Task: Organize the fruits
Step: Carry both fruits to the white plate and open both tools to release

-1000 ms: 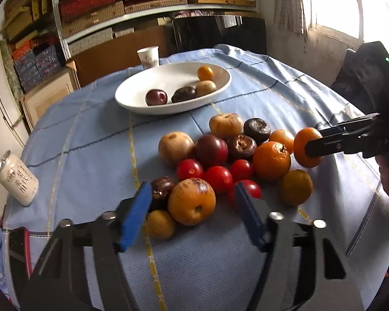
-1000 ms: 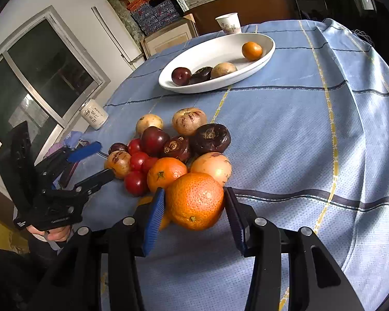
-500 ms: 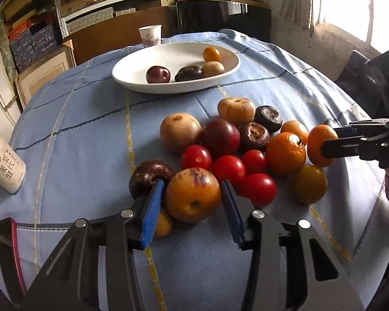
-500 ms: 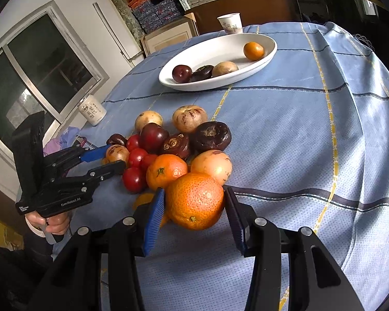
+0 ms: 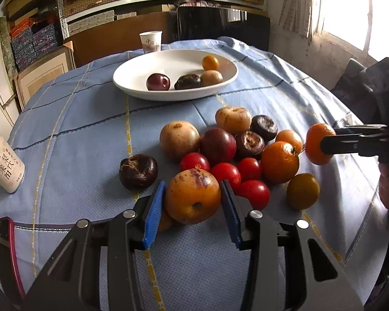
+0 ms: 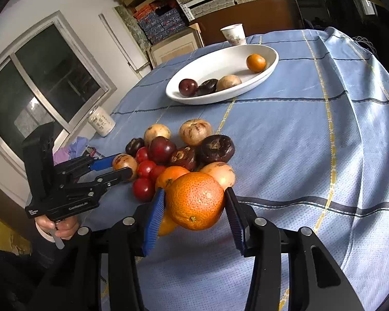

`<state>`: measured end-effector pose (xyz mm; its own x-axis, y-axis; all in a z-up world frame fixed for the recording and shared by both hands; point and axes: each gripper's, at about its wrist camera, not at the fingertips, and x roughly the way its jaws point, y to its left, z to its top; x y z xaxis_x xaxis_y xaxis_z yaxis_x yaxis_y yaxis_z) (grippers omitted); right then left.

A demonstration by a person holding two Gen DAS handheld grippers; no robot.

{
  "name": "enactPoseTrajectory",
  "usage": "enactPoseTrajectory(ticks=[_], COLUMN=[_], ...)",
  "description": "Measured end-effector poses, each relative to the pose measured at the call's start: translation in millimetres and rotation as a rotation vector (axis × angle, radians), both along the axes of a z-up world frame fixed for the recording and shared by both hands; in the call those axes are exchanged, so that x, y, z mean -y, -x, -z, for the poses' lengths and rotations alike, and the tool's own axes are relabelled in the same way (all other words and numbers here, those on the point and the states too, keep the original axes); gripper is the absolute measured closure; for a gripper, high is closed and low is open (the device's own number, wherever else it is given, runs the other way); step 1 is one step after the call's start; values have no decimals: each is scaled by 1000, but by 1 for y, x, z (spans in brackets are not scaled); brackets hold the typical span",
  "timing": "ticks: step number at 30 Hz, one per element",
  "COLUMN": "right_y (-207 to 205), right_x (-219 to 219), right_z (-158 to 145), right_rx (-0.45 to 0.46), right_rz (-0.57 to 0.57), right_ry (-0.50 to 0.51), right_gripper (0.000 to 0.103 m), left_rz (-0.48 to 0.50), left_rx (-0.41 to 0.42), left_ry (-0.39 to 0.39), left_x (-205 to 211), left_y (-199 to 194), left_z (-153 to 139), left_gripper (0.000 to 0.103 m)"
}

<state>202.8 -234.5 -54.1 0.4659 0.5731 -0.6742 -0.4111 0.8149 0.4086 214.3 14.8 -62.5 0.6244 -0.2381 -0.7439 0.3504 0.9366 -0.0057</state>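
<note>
While the left gripper (image 5: 193, 202) is closing on a blotched orange fruit (image 5: 192, 196) and the right gripper (image 6: 194, 204) is clamping an orange (image 6: 195, 200), both near of the white dish (image 5: 132, 72), lifting toward it probably follows.

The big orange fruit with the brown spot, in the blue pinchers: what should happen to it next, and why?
Probably finish the squeeze, then lift it straight up. The left gripper is closing, with the spotted orange fruit between its blue pads, down on the cloth by the red tomatoes. The white bowl beyond has room. The right gripper already holds an orange.
</note>
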Motion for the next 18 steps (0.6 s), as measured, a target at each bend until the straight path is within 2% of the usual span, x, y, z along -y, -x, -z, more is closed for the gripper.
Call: enactPoseTrajectory(ticks=[2,6,11,18], right_y=[-1,-4,-29,-75], right_x=[1,3,-1,-5], right_z=[-1,-9,-23,-55], right_rx=[10,74,77,200], right_rz=[14,60,107,232], right_ry=[-3,0,-75,-106], right_gripper=[56,56,56,56], left_rz=[-2,8,-15,-78], left_rx=[3,-8,-3,90], left_ry=[31,141,250,228], left_x=[-4,-15,-25,-31], left_y=[1,-2,-19,-63], left_z=[-4,-13,-35,-76], left_gripper=[60,60,60,60])
